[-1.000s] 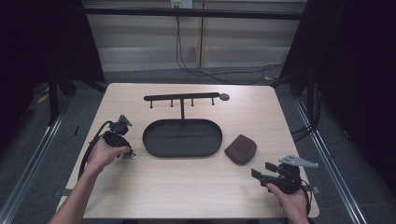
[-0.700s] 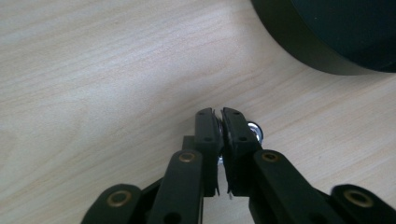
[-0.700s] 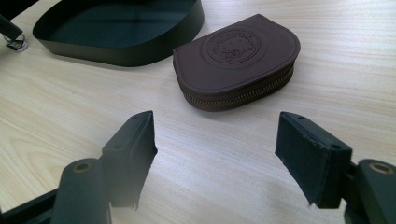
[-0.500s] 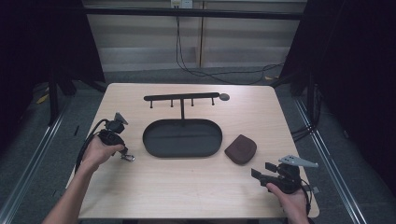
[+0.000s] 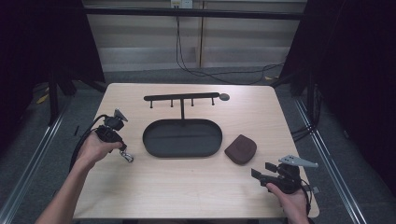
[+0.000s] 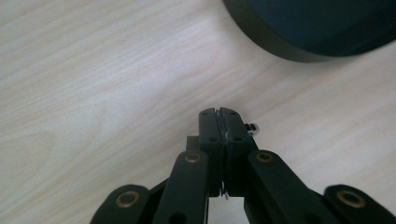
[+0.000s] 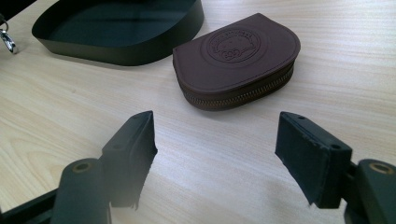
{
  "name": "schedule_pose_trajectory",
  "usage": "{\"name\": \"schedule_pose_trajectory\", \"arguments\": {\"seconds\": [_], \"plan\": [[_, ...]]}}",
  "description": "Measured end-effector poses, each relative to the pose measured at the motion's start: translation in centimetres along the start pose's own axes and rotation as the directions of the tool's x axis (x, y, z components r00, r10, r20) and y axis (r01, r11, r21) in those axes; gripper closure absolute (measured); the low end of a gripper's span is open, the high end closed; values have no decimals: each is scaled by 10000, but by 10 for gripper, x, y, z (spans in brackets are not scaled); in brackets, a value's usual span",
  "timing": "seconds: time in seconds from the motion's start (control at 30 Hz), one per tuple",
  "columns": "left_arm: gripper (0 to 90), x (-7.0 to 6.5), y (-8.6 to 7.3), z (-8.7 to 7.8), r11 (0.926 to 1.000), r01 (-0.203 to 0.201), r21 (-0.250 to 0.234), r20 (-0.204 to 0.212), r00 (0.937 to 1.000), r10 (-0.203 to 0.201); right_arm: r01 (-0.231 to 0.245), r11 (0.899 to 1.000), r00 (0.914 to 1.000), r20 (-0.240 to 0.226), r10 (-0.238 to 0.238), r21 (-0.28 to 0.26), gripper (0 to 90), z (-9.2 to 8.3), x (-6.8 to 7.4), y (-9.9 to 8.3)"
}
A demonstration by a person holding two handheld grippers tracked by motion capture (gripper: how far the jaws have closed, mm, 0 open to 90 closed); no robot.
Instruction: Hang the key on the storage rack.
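Note:
My left gripper (image 5: 122, 149) hovers over the left side of the table, its jaws pressed together on a small metal clasp (image 5: 126, 157) that dangles beneath them. In the left gripper view the left gripper (image 6: 219, 113) pinches a thin metal ring, and a silver end of the clasp (image 6: 252, 128) pokes out beside the jaws. My right gripper (image 5: 262, 170) rests near the front right corner, open and holding nothing. In the right gripper view the right gripper (image 7: 219, 126) faces a brown zipped leather pouch (image 7: 238, 56), which lies a short way ahead of it.
A black oval tray (image 5: 182, 123) sits mid-table, between the hands; its rim (image 6: 280, 46) lies close ahead of the left jaws. The pouch (image 5: 240, 149) lies just right of the tray. A black rack with several hooks (image 5: 182, 98) stands behind the tray. Cables run along the floor beyond the table.
The left hand has risen a little off the table with the clasp hanging from its jaws. The right hand has stayed put.

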State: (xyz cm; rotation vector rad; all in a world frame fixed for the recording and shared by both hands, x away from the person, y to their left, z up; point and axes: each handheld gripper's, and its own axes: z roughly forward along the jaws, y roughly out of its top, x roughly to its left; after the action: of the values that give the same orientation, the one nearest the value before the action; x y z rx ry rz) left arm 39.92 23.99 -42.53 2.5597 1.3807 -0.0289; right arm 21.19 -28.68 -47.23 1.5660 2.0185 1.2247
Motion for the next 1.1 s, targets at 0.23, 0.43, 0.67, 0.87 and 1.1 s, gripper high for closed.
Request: {"name": "schedule_pose_trajectory", "arguments": {"seconds": [0.23, 0.43, 0.67, 0.87, 1.1], "plan": [[891, -6, 4, -22, 9976, -602, -330, 74, 9981, 604, -5, 10000, 10000, 21, 5, 23, 285, 0, 0, 0], [891, -7, 5, -36, 9944, -835, -653, 283, 9959, 855, 3, 10000, 10000, 22, -3, 9, 285, 0, 0, 0], [891, -12, 8, -46, 9925, -964, -746, 173, 9950, 980, 1, 10000, 10000, 21, -1, 15, 285, 0, 0, 0], [891, -16, 11, -51, 9914, -1154, -616, 103, 9932, 1162, -3, 10000, 10000, 10, 3, 24, 285, 0, 0, 0], [892, -22, 16, -64, 9894, -1314, -611, 5, 9913, 1317, -10, 10000, 10000, 7, 10, 27, 285, 1, 0, 0]]}}
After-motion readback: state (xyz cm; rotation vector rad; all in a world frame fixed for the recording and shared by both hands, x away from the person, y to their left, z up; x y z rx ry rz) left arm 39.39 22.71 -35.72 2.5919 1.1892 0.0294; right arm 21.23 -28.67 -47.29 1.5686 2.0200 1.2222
